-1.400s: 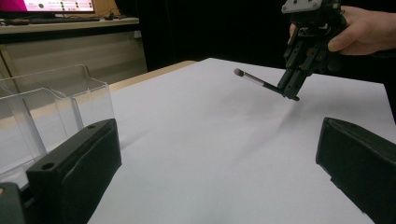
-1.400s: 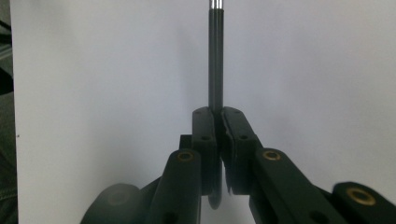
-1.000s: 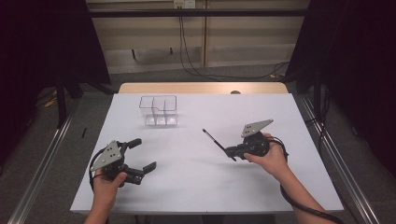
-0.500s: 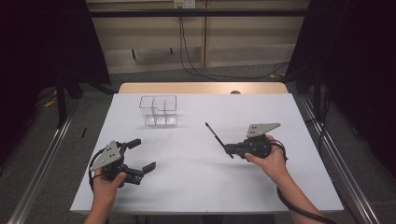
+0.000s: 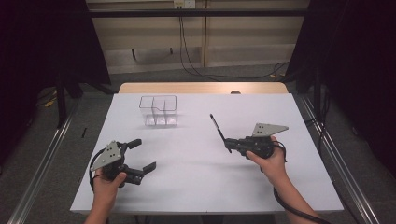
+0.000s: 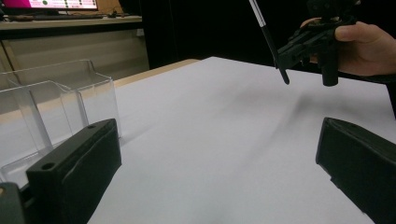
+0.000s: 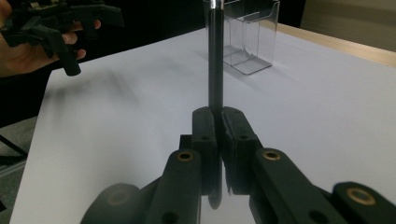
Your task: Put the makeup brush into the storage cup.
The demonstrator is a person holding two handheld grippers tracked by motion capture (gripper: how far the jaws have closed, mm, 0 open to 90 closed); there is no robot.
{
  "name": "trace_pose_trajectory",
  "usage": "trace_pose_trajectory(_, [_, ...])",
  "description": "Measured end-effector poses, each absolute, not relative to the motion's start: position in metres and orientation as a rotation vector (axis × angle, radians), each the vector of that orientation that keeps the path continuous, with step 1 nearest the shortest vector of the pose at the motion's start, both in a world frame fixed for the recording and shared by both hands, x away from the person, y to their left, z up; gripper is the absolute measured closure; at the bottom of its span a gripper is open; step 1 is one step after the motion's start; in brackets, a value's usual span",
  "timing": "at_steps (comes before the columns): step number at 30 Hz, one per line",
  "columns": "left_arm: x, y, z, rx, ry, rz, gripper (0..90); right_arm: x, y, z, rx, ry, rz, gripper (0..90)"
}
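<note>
Pen (image 7: 215, 56) between the right claw's (image 7: 216, 122) pads.

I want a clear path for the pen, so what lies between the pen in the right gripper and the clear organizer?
Nothing: the high view shows bare white table between the pen and the clear organizer.

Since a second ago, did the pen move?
Yes. The pen, clamped in the right gripper, has tilted more upright, and its tip now points further toward the table's far edge.
</note>
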State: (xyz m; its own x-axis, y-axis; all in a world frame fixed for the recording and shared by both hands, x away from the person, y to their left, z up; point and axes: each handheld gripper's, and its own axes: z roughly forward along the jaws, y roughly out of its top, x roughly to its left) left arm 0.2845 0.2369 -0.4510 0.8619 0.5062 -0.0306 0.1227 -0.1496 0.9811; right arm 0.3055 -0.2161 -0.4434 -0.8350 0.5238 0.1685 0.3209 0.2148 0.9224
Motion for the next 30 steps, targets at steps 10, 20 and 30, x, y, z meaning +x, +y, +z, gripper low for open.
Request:
trace_pose_trajectory(10, [0.285,0.236,-0.452,1.709,0.49,0.349,0.0,0.304,-0.216,-0.446,0.801,2.238,1.731,84.2])
trace_pose_trajectory(20, [0.285,0.236,-0.451,1.711,0.486,0.351,0.0,0.303,-0.214,-0.447,0.792,2.164,1.826,84.2])
trace_pose_trajectory(30, [0.285,0.235,-0.452,1.71,0.49,0.343,0.0,0.303,-0.205,-0.451,0.766,2.172,1.838,84.2])
